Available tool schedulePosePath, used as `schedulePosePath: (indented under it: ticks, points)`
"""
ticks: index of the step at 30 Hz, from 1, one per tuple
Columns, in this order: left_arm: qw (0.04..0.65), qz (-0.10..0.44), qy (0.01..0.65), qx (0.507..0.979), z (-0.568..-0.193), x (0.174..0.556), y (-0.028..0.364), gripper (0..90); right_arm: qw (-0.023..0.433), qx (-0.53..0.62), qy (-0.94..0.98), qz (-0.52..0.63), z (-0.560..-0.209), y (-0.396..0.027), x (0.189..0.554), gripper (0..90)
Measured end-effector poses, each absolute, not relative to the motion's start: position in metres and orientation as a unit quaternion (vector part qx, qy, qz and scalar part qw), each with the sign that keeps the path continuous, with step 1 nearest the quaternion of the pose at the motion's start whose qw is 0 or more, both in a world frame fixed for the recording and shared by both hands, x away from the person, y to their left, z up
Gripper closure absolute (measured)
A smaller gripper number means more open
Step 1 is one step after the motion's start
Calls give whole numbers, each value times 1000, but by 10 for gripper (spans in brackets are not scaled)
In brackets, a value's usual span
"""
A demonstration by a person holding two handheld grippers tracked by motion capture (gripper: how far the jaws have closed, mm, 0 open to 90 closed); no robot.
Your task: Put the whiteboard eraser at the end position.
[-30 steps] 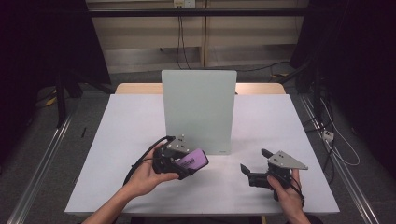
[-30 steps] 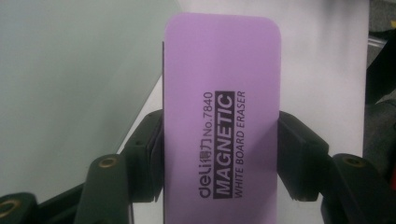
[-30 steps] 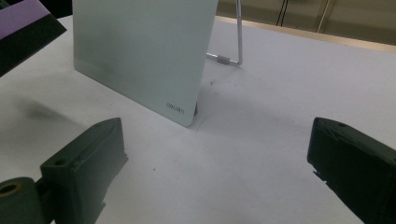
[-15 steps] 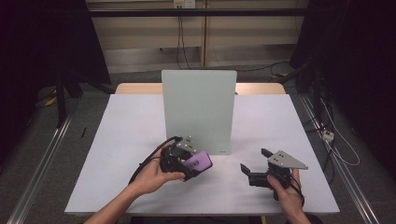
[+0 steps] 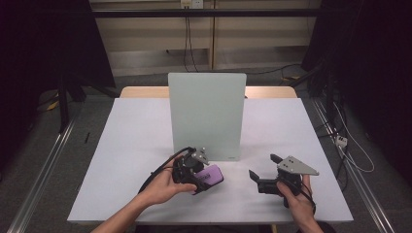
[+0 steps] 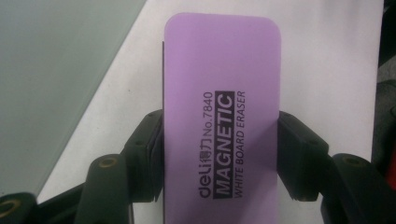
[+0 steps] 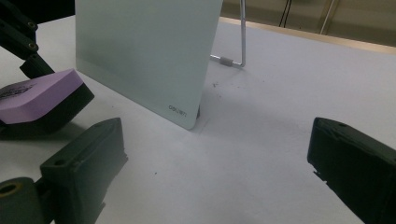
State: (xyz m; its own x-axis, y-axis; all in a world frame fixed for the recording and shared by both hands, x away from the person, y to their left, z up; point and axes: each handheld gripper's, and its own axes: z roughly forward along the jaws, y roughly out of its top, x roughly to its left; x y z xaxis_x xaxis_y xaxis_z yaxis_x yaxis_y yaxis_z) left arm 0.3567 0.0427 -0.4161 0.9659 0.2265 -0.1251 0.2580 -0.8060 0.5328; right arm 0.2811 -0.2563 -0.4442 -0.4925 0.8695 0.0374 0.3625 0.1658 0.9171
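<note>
My left tongs [image 5: 206,177] clamp the purple whiteboard eraser [image 6: 222,116] low beside the glass board [image 5: 206,114], prob. for wiping; right tongs [image 5: 265,170] open, empty.

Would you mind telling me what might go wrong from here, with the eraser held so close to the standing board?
The left gripper clamps the purple eraser only at its rear half, so pressing its free end down might lever it out of the pads. The glass board stands on a thin wire prop; a hard push could tip or slide it. The right gripper, open, is not steadying the board.
</note>
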Motion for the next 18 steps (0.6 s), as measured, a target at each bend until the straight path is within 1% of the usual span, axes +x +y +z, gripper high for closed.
schedulePosePath:
  ticks: [18]
  points:
    - [275, -31, 131, 952, -431, 358, 33, 410, 261, 430, 717, 482, -445, -256, 281, 39]
